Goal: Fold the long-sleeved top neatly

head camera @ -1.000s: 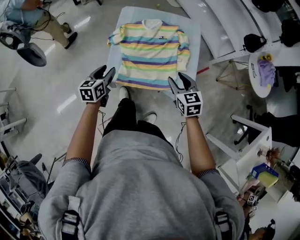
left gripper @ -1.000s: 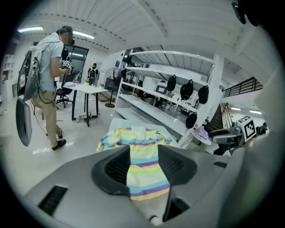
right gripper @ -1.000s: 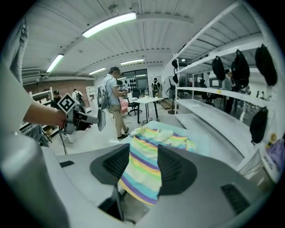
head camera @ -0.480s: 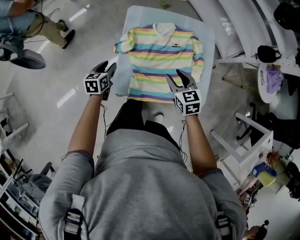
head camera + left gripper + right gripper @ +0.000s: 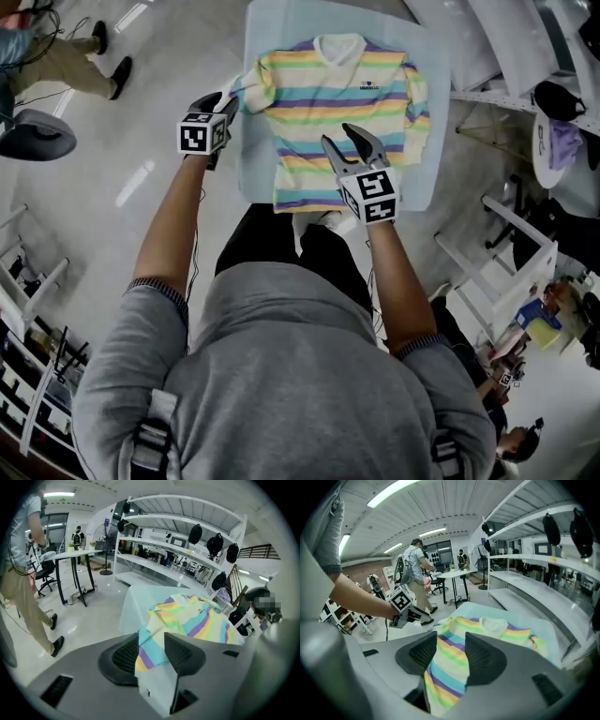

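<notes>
A wide workshop with a pale, shiny floor lies all around. White shelving runs along the right side, and another person's legs show at the far left.

In the middle stands one low counter [image 5: 258, 164] under a light blue cover. One striped long-sleeved top [image 5: 342, 103] lies flat on it and is not yet folded. Its long axis runs straight away from the person, with the collar at the far end and the hem at the near edge. Both sleeves look drawn in close along the body, though how they are creased is hard to tell.

The top lies ahead of and below both tools. The left hand-held gripper [image 5: 221, 101] is out at the top's left sleeve, just beside the counter's left edge. Its jaws stand apart and have just been closing. Its own view shows sleeve cloth through the gap, but the pads do not press on it. The right hand-held gripper [image 5: 339, 136] hangs over the lower right half of the body, near the hem. Its jaws are spread, with only stripes seen beyond them.

The left one looks nearer to a graspable edge, so I judge the sleeve will be taken first.

Count: one counter, one top and two grippers.
</notes>
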A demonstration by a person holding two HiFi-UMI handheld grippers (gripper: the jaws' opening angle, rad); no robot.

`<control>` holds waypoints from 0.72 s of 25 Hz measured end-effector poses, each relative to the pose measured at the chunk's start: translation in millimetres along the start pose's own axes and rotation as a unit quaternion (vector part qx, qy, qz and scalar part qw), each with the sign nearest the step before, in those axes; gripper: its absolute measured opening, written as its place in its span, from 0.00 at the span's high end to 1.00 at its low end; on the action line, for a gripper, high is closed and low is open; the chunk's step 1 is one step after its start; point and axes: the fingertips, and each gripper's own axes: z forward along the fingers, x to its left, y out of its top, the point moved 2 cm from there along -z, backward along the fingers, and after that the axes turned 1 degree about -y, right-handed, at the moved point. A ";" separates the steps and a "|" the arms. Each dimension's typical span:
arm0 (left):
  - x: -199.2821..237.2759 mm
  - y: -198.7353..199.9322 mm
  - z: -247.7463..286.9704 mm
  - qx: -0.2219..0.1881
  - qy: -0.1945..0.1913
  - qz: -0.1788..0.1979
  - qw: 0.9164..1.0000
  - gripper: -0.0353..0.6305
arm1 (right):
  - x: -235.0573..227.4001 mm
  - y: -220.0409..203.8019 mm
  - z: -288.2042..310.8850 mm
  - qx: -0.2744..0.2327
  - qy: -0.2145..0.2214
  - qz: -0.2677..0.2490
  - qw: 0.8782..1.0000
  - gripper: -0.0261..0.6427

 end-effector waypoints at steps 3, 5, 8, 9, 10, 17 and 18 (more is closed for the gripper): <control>7.0 1.1 26.3 0.018 -0.006 0.024 1.000 0.66 | 2.1 -0.1 10.1 0.005 -0.002 0.008 1.000 0.66; 8.7 -1.3 40.9 0.032 -0.010 0.035 0.999 0.66 | 2.5 -2.1 14.7 0.008 -0.001 0.013 1.000 0.66; 9.3 -11.5 61.1 0.056 -0.016 0.047 0.997 0.66 | -0.7 -8.5 20.2 0.015 -0.001 0.019 1.000 0.66; 9.6 -15.1 65.9 0.063 -0.016 0.048 0.997 0.66 | -2.1 -10.5 21.6 0.017 -0.001 0.020 1.000 0.66; 10.0 -17.7 69.2 0.067 -0.016 0.047 0.996 0.66 | -3.6 -12.1 22.6 0.018 -0.001 0.021 1.000 0.66; 3.3 -12.2 69.4 0.063 0.005 0.051 0.997 0.91 | -17.4 -16.7 25.1 0.021 0.007 0.022 1.000 0.67; 5.5 -8.5 66.2 0.060 0.024 0.056 0.996 0.91 | -19.3 -15.7 25.5 0.021 0.010 0.020 1.000 0.67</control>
